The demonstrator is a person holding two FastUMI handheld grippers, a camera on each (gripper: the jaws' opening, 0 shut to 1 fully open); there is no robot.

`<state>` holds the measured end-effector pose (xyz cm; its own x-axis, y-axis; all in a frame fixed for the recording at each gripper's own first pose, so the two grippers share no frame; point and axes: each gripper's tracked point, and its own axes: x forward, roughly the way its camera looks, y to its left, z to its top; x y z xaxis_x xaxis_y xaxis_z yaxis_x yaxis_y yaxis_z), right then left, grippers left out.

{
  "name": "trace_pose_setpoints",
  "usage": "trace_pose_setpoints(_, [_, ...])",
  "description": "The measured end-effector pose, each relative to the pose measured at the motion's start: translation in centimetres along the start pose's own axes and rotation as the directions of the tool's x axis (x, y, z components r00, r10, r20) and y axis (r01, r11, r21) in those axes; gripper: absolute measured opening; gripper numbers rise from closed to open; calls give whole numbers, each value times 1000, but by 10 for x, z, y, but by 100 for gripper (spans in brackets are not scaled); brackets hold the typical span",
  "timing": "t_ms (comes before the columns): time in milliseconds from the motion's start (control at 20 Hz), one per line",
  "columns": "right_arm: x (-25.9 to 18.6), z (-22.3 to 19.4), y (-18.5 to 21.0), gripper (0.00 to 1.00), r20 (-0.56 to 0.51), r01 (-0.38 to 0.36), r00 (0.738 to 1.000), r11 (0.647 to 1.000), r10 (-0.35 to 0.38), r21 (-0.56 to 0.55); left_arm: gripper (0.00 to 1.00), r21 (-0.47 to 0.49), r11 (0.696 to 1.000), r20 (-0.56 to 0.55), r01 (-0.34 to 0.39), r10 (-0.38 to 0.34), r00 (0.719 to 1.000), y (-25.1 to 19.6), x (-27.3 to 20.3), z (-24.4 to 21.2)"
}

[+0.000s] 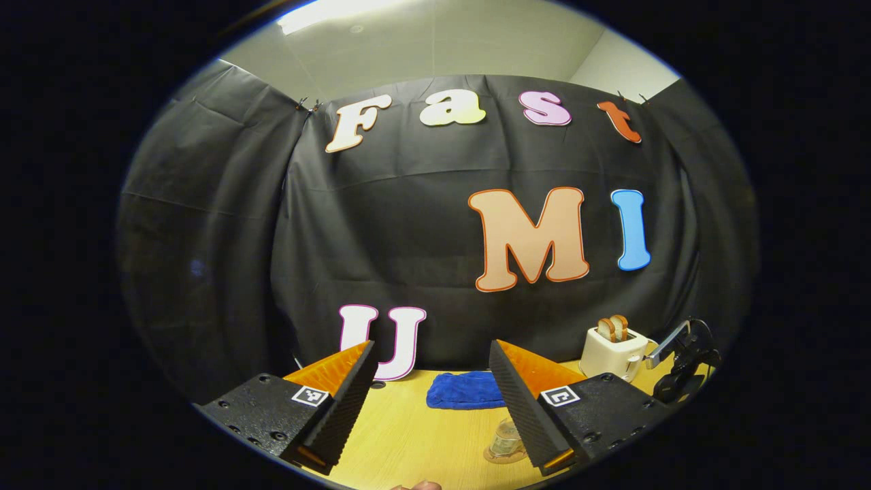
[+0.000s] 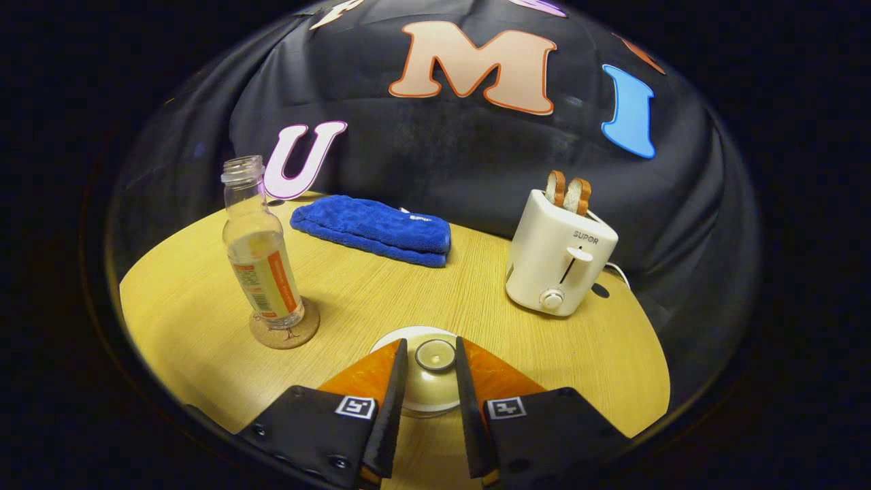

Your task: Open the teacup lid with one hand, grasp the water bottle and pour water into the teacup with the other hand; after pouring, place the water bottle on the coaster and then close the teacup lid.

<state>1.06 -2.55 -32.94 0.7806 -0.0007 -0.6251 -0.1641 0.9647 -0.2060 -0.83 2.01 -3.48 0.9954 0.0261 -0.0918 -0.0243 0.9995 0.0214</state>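
In the right gripper view, my right gripper [image 2: 431, 346] is shut on the small round knob of the white teacup lid [image 2: 423, 398], which rests low on the table between the fingers; the cup under it is hidden. To the left, apart from it, the clear uncapped water bottle [image 2: 262, 252] stands upright on the round cork coaster [image 2: 284, 331], partly filled. In the left gripper view, my left gripper [image 1: 432, 344] hangs open above the table with nothing between its fingers. The bottle [image 1: 507, 439] on its coaster peeks out beside the right finger. The right gripper [image 1: 680, 357] appears at the far right.
A folded blue cloth [image 2: 374, 231] lies at the back of the wooden table [image 2: 190, 306]. A white toaster [image 2: 558, 255] with two bread slices stands at the right, its cord trailing behind. The black booth wall closes off the back.
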Motion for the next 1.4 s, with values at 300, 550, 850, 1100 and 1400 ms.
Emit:
trace_pose_setpoints(300, [-2, 1, 0, 34, -5, 10, 1000, 1000, -10, 7, 96, -2, 1000, 5, 3, -3, 1000, 1, -2, 1])
trace_pose_setpoints(550, [-3, 1, 3, 24, -20, -19, 1000, 997, 21, 77, 96, -4, 1000, 12, 12, -12, 1000, -1, -5, -1])
trace_pose_setpoints(850, [-14, 9, 2, 22, -32, -58, 997, 975, 66, 216, 97, -8, 998, 59, 59, -58, 997, -17, -7, -17])
trace_pose_setpoints(1100, [-33, 27, -4, 21, -5, -92, 995, 960, 97, 263, 97, -16, 992, -8, 122, -122, 992, -50, -4, -82])
trace_pose_setpoints(1400, [-44, 44, -26, 23, 27, -131, 991, 900, 132, 416, 97, -96, 984, -82, 152, -160, 984, -80, 6, -158])
